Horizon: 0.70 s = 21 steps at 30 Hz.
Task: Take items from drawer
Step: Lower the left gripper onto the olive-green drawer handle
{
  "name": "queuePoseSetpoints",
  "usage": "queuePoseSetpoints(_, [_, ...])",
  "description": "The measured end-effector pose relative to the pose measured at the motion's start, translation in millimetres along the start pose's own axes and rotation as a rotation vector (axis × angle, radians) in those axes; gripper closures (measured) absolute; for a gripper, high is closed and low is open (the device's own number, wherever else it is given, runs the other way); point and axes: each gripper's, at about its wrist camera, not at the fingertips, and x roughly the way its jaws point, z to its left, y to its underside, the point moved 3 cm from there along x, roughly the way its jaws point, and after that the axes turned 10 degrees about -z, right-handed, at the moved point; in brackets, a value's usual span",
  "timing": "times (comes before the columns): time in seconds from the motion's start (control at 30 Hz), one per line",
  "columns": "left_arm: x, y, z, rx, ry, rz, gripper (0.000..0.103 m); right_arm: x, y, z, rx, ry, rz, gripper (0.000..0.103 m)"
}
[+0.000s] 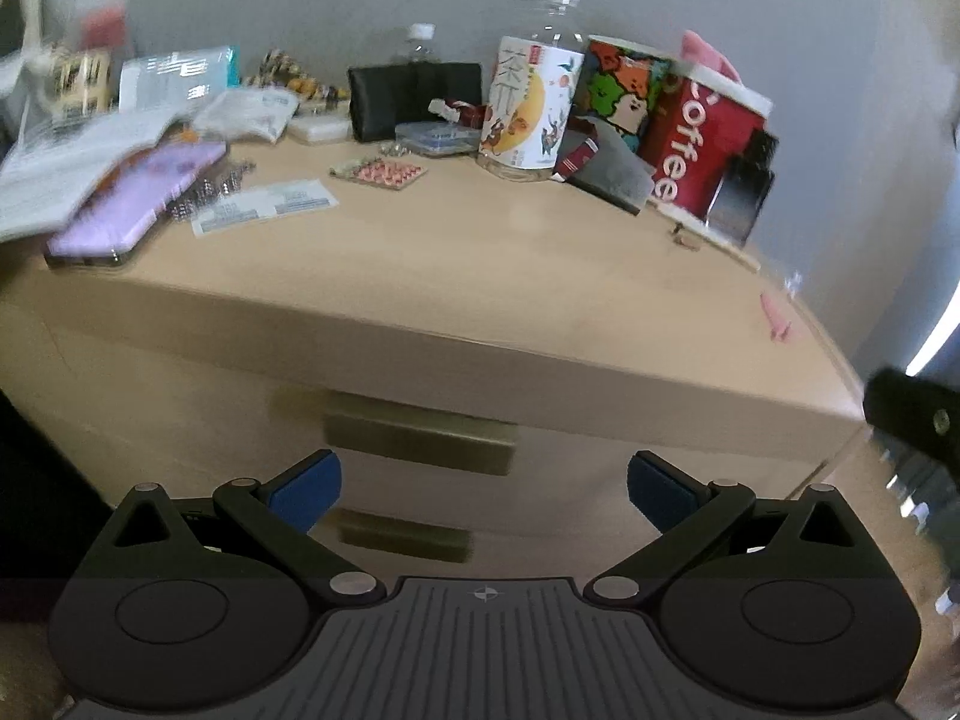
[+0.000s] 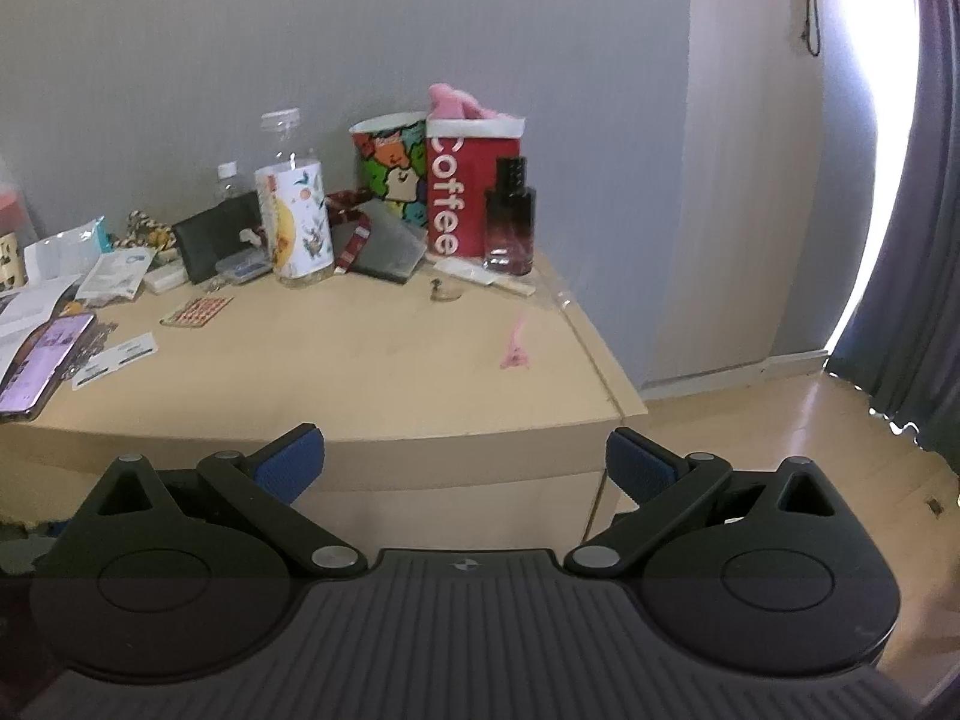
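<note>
Both tongs are spread wide and hold nothing: the left gripper [image 1: 484, 489] hangs just in front of the closed drawer [image 1: 420, 438], whose handle sits between and just beyond its blue pads, while the right gripper [image 2: 465, 459] faces the cabinet's right front corner. Beyond them lies the cabinet top [image 1: 480, 252], with a pink blister pack [image 1: 387, 171] ahead-left. Farthest, against the wall, stand a tea bottle [image 1: 531, 102] and a red coffee cup [image 1: 705, 144].

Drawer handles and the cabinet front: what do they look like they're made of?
Drawer handles: dull olive-bronze bars, probably metal or coated plastic; blur leaves it open. Cabinet front: pale beige matte board, likely laminate, with no clear grain showing.
</note>
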Motion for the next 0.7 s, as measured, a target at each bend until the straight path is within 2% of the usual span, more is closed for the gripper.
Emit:
queuePoseSetpoints(0.13, [14.0,7.4,4.7,-0.088,-0.015,0.016,0.002,3.0,0.3,-8.3,0.0,0.02,-0.008,0.0])
queuePoseSetpoints(0.4, [23.3,11.2,7.8,0.01,-0.082,-0.044,0.002,8.2,4.0,-14.4,-0.016,0.041,-0.011,0.0])
queuePoseSetpoints(0.6, [30.2,13.8,10.0,0.084,-0.132,-0.09,0.002,12.0,8.6,-9.3,-0.006,0.026,0.006,0.0])
queuePoseSetpoints(0.7, [35.1,15.4,11.1,0.102,-0.14,-0.094,0.005,11.9,9.8,-5.0,-0.017,0.019,0.005,0.0])
